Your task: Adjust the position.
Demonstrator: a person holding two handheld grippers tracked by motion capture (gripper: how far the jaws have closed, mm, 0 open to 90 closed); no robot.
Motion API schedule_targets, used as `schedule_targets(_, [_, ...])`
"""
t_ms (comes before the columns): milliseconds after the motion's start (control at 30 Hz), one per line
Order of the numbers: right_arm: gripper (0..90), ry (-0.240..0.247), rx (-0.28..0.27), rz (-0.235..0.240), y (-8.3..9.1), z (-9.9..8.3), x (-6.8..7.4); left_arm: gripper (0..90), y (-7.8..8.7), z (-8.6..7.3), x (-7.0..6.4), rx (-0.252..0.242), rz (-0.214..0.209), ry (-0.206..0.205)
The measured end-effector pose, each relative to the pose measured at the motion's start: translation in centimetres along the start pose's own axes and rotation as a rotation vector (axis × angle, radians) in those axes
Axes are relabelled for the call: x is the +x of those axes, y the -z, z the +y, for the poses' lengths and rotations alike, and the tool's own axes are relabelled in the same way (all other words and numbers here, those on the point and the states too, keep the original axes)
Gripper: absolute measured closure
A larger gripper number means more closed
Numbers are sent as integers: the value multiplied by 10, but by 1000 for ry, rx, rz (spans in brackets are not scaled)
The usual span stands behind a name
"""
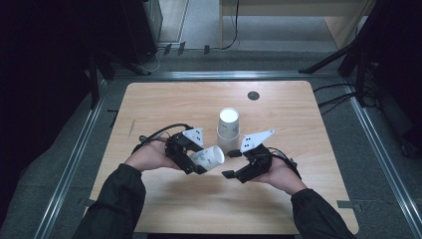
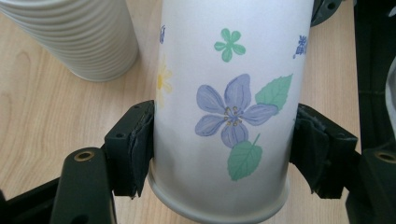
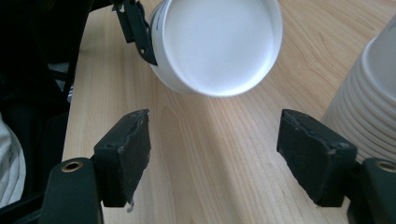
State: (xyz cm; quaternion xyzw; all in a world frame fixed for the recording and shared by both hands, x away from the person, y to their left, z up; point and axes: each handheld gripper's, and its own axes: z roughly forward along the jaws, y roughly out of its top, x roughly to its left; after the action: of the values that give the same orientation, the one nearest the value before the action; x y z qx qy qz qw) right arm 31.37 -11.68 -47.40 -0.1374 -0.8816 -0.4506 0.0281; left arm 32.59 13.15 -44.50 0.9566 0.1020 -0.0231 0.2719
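My left gripper (image 1: 195, 162) is shut on a white paper cup (image 1: 208, 158) printed with flowers, held on its side just above the table. In the left gripper view the cup (image 2: 224, 112) sits between both pads, rim toward the camera. My right gripper (image 1: 232, 163) stands open just right of it, jaws wide apart, facing the cup's flat base (image 3: 217, 44). A stack of upside-down white cups (image 1: 228, 128) stands on the table just behind both grippers; its ribbed rims (image 2: 74, 37) appear at upper left of the left gripper view.
The wooden table (image 1: 164, 104) has a round black grommet (image 1: 253, 95) near its far edge. Dark floor and metal rails surround the table. The cup stack (image 3: 369, 112) stands close to my right gripper's right jaw.
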Motion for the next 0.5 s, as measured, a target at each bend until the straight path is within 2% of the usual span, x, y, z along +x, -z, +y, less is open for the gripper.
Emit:
schedule_targets(133, [255, 5, -2, 11, -3, 0, 0, 287, -5, 1, -4, 33, 8, -17])
schedule_targets(333, [239, 7, -8, 25, -6, 1, 0, 289, -11, 6, -7, 53, 26, -42])
schedule_targets(500, [235, 20, -7, 21, -9, 1, 0, 291, -17, 9, -12, 81, 28, -68])
